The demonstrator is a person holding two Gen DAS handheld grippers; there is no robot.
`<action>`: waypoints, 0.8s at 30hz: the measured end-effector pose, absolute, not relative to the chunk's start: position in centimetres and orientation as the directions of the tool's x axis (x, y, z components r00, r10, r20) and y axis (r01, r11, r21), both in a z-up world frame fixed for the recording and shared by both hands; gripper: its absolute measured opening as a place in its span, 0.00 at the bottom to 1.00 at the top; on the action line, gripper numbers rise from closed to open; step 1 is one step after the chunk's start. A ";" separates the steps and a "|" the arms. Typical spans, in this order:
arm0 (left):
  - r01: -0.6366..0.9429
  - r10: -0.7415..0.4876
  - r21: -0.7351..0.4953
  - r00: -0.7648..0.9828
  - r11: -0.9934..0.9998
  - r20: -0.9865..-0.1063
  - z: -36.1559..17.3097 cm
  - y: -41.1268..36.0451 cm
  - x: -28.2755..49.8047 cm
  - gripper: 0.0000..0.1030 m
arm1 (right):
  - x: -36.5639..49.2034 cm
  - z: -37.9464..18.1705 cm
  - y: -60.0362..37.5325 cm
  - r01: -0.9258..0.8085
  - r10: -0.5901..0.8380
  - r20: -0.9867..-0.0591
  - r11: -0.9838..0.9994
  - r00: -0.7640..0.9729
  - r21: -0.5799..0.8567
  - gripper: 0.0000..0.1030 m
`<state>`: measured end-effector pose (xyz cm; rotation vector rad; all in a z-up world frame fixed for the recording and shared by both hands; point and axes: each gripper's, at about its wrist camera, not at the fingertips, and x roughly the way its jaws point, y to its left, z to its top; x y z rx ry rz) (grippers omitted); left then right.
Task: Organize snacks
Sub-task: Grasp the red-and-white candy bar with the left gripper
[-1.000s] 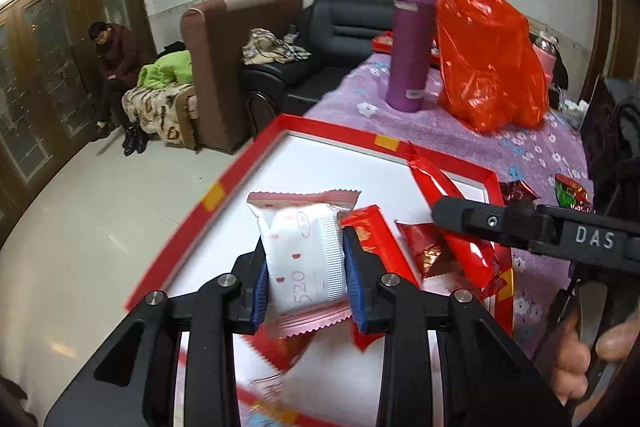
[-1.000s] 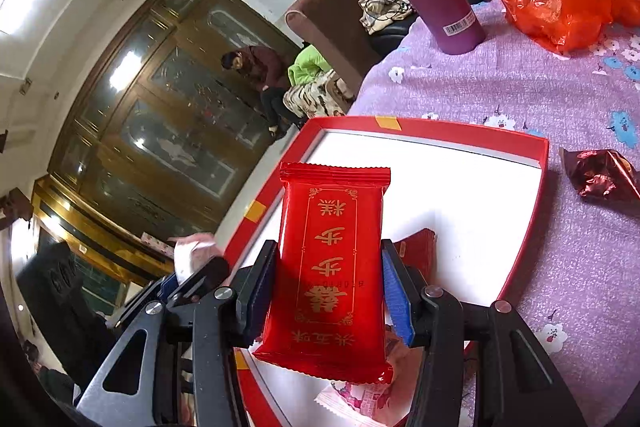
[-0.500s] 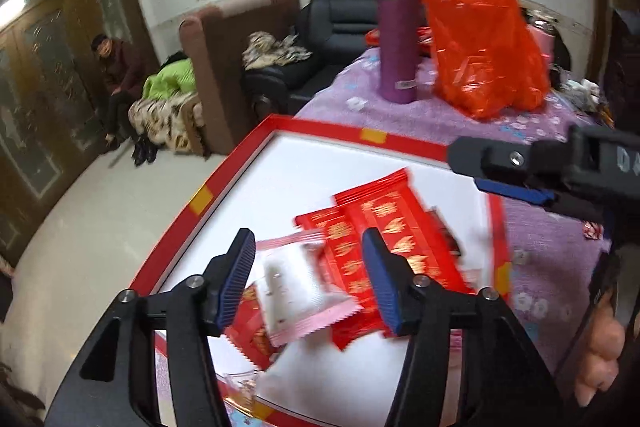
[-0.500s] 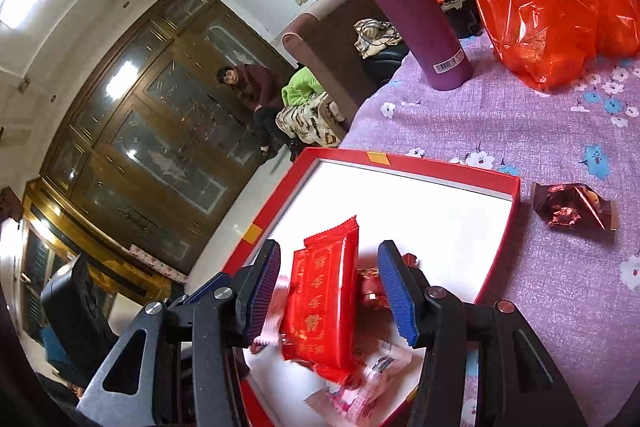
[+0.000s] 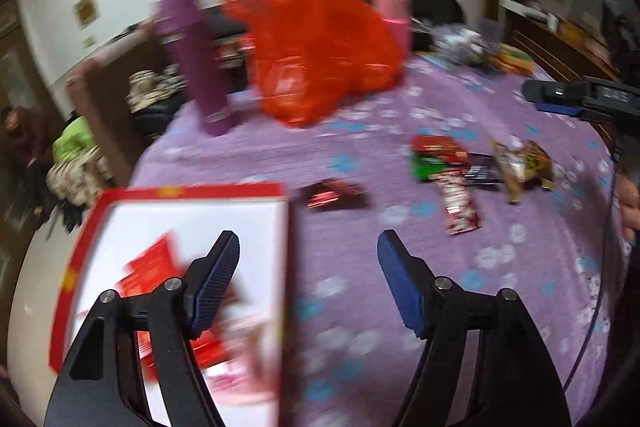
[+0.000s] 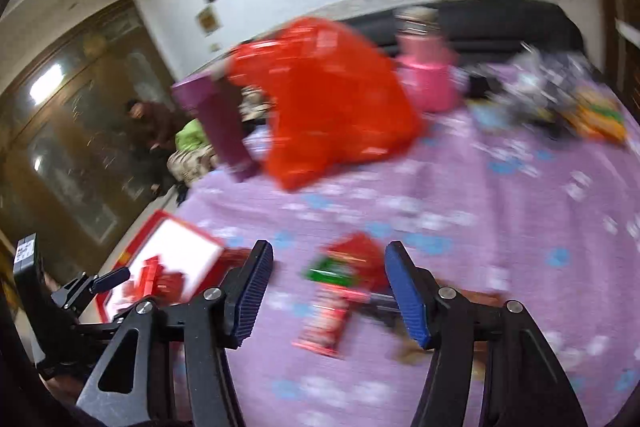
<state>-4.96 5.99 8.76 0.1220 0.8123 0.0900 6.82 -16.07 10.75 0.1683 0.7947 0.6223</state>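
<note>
A red-rimmed white tray (image 5: 180,193) lies at the table's left edge with red snack packets (image 5: 154,265) and a pink one inside; it also shows in the right wrist view (image 6: 182,229). My left gripper (image 5: 308,281) is open and empty over the tray's right rim. My right gripper (image 6: 328,293) is open and empty above a pile of loose snacks (image 6: 342,269). In the left wrist view those snacks (image 5: 456,167) lie on the purple cloth at right, with a dark red packet (image 5: 334,193) beside the tray. Both views are blurred.
A purple bottle (image 5: 192,67), an orange plastic bag (image 5: 316,43) and a pink bottle (image 5: 392,7) stand at the back of the purple flowered tablecloth (image 5: 400,287). More clutter (image 6: 560,95) lies at the far right. Sofas and a seated person (image 6: 148,119) are to the left.
Both grippers let go of their packets, the white-pink one and the red one, which now lie in the tray. Both grippers opened wide and swung right, towards the loose snacks on the cloth.
</note>
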 end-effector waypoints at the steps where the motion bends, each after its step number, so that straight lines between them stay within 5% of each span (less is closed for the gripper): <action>1: -0.021 0.128 0.155 0.679 0.988 -0.723 8.5 4.9 -4.2 0.69 | 7.7 9.9 -17.8 -0.434 0.588 -0.607 0.808 0.535 0.399 0.59; 7: 0.062 0.042 0.106 0.643 0.992 -0.765 6.3 -0.9 0.3 0.69 | 12.8 3.9 -23.6 -0.197 0.623 -0.657 0.772 0.424 0.604 0.58; 10: 0.073 0.046 0.119 0.630 0.990 -0.775 5.0 -2.5 1.7 0.69 | 13.2 3.7 -24.0 -0.152 0.579 -0.696 0.803 0.424 0.576 0.57; 14: 0.086 0.014 0.080 0.590 0.993 -0.807 3.4 -3.5 3.4 0.69 | 13.0 3.6 -23.5 -0.146 0.567 -0.724 0.816 0.392 0.560 0.58; 20: 0.086 0.002 0.061 0.559 0.994 -0.829 1.7 -3.7 4.2 0.69 | 12.3 4.2 -22.4 -0.267 0.734 -0.640 0.679 0.228 0.683 0.58; 21: 0.079 0.009 0.065 0.561 0.995 -0.828 1.7 -3.4 4.2 0.67 | 12.2 4.3 -22.5 -0.271 0.725 -0.646 0.689 0.239 0.672 0.58; 23: 0.074 -0.001 0.050 0.565 0.996 -0.825 1.8 -2.6 4.3 0.43 | 12.2 4.4 -22.5 -0.269 0.699 -0.667 0.715 0.256 0.646 0.58; 24: 0.073 -0.008 0.039 0.562 0.997 -0.827 1.9 -2.1 4.3 0.39 | 12.2 4.4 -22.6 -0.260 0.685 -0.677 0.729 0.269 0.633 0.58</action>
